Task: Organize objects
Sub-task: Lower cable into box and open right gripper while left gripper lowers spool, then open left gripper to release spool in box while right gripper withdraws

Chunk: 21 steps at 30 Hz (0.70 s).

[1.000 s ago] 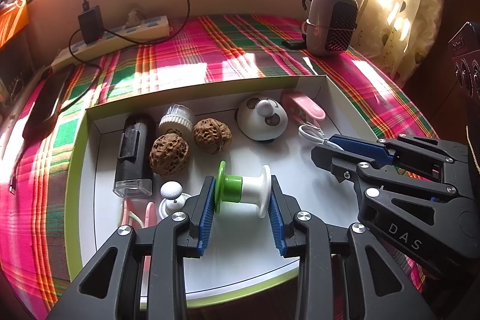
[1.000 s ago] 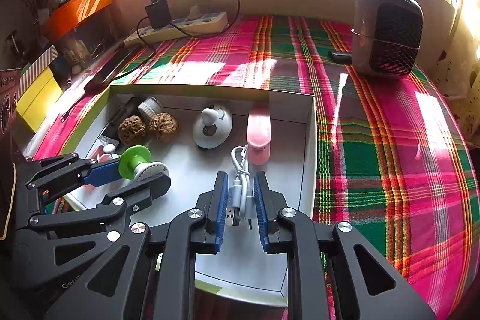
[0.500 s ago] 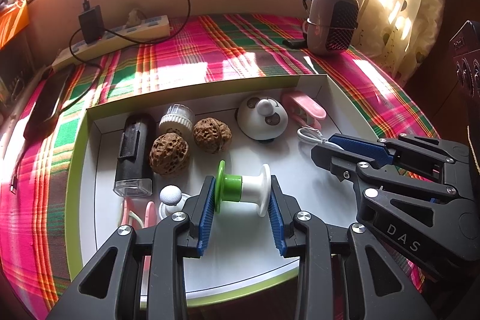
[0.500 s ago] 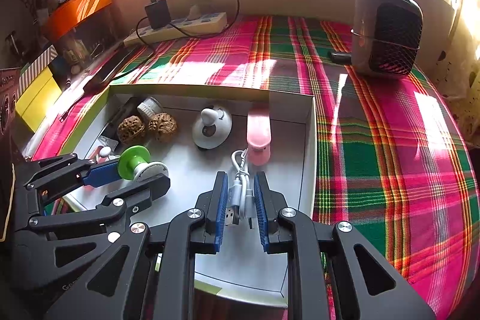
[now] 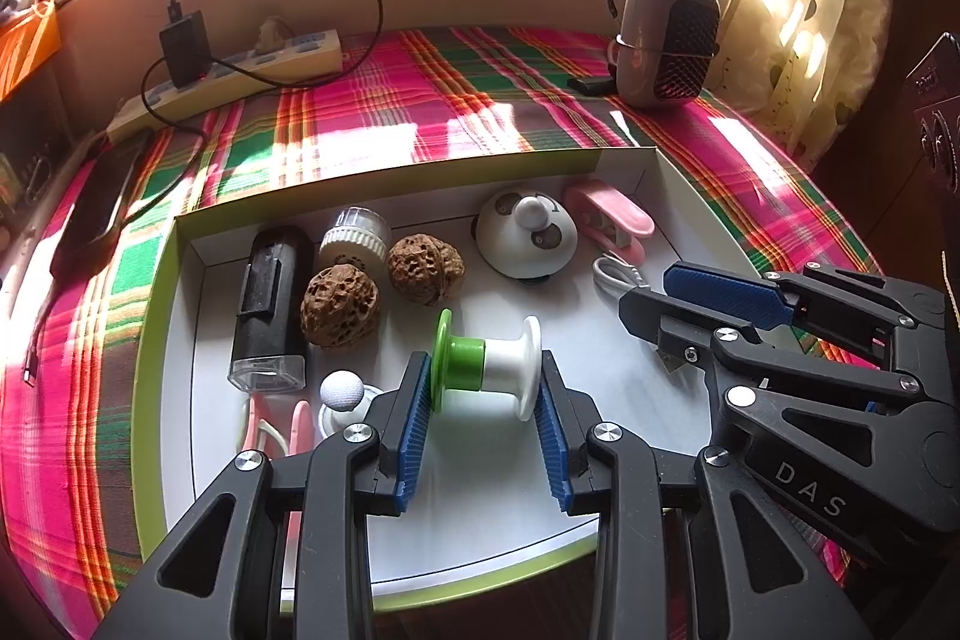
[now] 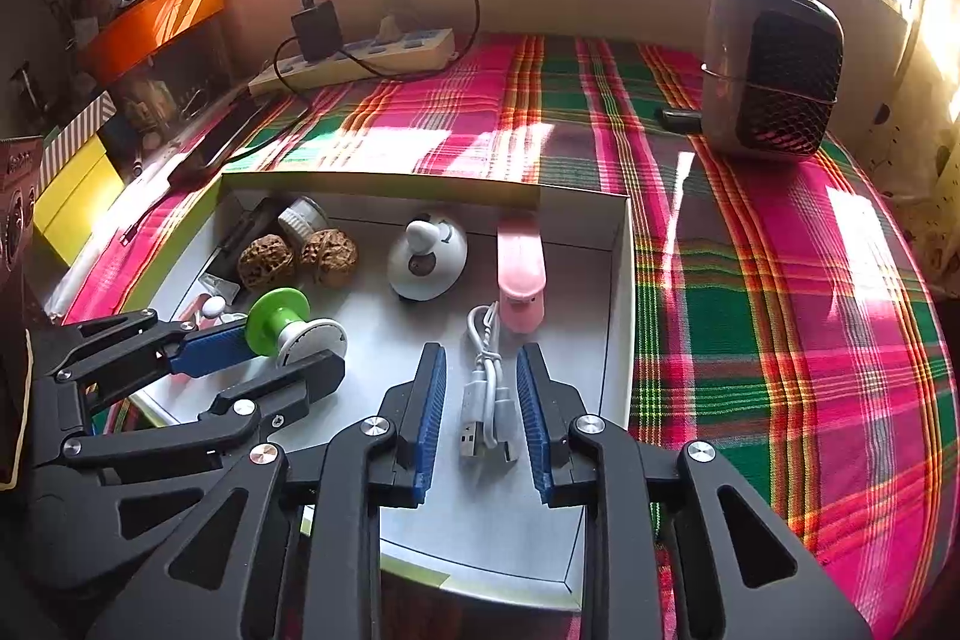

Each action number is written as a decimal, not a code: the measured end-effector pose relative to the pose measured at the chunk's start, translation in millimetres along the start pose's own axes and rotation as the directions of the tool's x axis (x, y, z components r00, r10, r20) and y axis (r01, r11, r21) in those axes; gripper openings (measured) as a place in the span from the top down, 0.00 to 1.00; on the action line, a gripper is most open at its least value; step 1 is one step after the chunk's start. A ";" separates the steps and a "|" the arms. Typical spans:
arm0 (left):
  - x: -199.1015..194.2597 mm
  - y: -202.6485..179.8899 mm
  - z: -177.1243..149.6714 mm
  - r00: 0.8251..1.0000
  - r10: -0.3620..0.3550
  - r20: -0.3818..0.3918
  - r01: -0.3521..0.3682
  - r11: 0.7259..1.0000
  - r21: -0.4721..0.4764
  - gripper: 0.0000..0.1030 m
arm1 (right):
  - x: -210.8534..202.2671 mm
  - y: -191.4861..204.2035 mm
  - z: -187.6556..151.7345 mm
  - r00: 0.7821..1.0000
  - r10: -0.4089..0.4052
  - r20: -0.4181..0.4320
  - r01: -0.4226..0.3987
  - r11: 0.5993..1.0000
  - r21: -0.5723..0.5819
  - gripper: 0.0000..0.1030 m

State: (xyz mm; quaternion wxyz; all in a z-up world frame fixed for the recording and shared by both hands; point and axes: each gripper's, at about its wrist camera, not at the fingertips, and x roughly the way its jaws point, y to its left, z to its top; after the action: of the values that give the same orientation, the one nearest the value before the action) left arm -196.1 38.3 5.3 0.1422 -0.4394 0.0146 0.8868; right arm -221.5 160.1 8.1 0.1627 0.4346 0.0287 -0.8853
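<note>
A shallow white box with a green rim (image 5: 150,340) lies on a plaid cloth of pink, green and orange (image 6: 750,280), and both tools work inside it. The left hand-held gripper (image 5: 483,388) has its blue-padded fingers (image 5: 414,418) closed against the two flanges of a green-and-white spool (image 5: 486,364), which lies on its side near the middle of the box floor. The right hand-held gripper (image 6: 483,400) stands partly open, its fingers (image 6: 429,412) on either side of a coiled white USB cable (image 6: 489,388) and clear of it; the cable lies flat on the box floor near the right wall, with its plugs pointing toward the camera. Just beyond the cable sits a pink clip-like item (image 6: 521,274), and beside that a white dome with a knob on top (image 6: 427,256). Farther left in the box lie two walnuts (image 5: 384,289) side by side, a small white ribbed cap (image 5: 354,238) behind them, and a black cylindrical device (image 5: 270,304) along the left wall. A small white ball-topped piece (image 5: 342,394) and something pink (image 5: 300,430) lie at the near left corner. Outside the box, a power strip with a black adapter (image 5: 240,70) rests along the wall, and a small heater with a dark grille (image 6: 771,70) stands at the far right.
</note>
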 end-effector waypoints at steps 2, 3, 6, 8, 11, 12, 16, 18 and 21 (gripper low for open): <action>-0.1 0.7 -0.3 1.000 0.003 -0.001 -0.003 1.000 -0.003 0.69 | -0.9 0.5 0.1 1.000 -0.001 0.004 0.001 1.000 0.000 0.72; -0.4 1.4 -0.6 1.000 0.004 0.000 -0.004 1.000 -0.004 0.69 | -1.5 0.7 0.4 1.000 -0.006 0.005 0.006 1.000 -0.001 0.70; -2.4 2.2 -0.7 1.000 0.011 0.004 -0.010 1.000 -0.007 0.69 | -3.2 -0.1 0.8 1.000 -0.009 0.011 0.009 1.000 0.003 0.67; -4.9 1.9 -0.5 1.000 0.015 0.009 -0.015 1.000 -0.006 0.69 | -4.2 -1.1 0.6 1.000 -0.010 0.013 0.010 1.000 0.007 0.67; -8.5 1.6 0.4 1.000 0.025 0.015 -0.025 1.000 -0.007 0.69 | -5.5 -0.9 0.1 1.000 -0.017 0.014 0.017 1.000 0.009 0.65; -9.7 1.3 0.6 0.999 0.030 0.017 -0.030 1.000 -0.008 0.69 | -6.3 -0.9 -0.2 1.000 -0.021 0.015 0.021 1.000 0.010 0.64; -14.3 2.2 -1.0 0.999 0.039 0.021 -0.039 0.999 -0.019 0.69 | -9.8 -1.4 -1.0 1.000 -0.024 0.021 0.023 1.000 0.017 0.62; -16.7 2.0 -1.6 0.999 0.041 0.025 -0.041 0.999 -0.020 0.69 | -11.8 -0.6 -1.7 0.999 -0.026 0.024 0.025 1.000 0.018 0.62; -20.2 0.8 -2.8 0.998 0.047 0.031 -0.047 0.999 -0.022 0.69 | -15.4 0.6 -3.4 0.999 -0.028 0.029 0.027 0.999 0.020 0.62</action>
State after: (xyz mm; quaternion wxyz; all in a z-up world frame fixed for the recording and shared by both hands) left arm -182.6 32.2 19.3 0.1170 -0.4264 0.0135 0.8968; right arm -209.9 164.2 18.0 0.1466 0.4229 0.0236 -0.8939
